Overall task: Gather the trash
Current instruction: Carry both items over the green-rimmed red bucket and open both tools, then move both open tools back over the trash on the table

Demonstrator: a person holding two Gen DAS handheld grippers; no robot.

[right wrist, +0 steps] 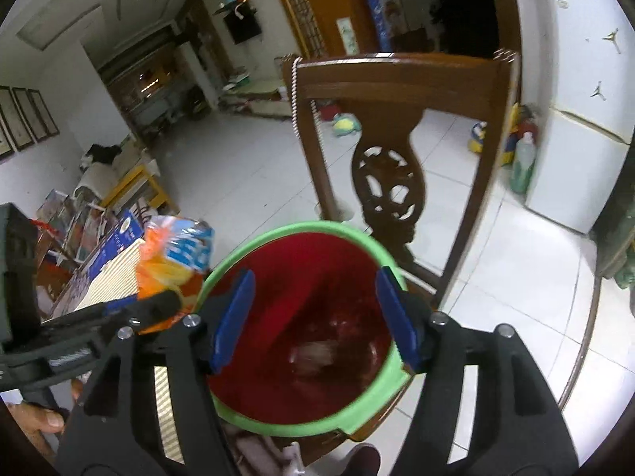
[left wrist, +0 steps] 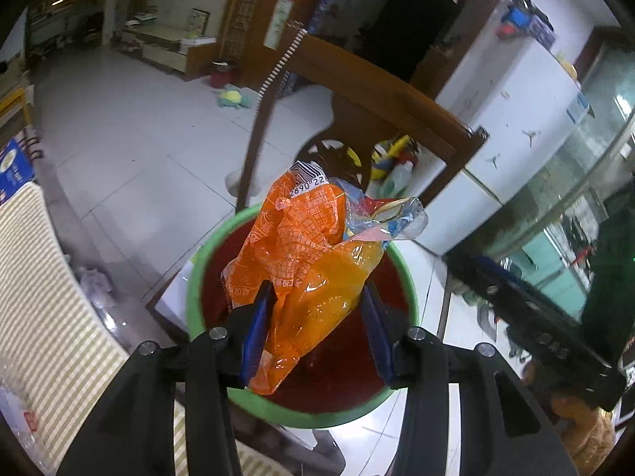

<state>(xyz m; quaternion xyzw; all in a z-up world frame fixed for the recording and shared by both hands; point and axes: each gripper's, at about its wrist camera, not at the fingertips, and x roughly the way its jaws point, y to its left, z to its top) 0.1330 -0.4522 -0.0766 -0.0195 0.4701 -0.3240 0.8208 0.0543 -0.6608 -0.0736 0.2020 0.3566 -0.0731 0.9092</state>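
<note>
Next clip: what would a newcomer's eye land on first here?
The crumpled orange wrapper, clamped in the left gripper right above the bin. Then the bin itself, red inside with a green rim, on a wooden chair. The right gripper hangs open and empty over the bin, with some pale scrap blurred at the bottom.

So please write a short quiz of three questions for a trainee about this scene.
1. True or false: the left hand-held gripper holds an orange wrapper.
2. What is between the right hand-held gripper's fingers? A) a bottle B) nothing C) a wrapper
3. Fill in: the bin has a ___ rim.

Key: 1 true; 2 B; 3 green.
</note>
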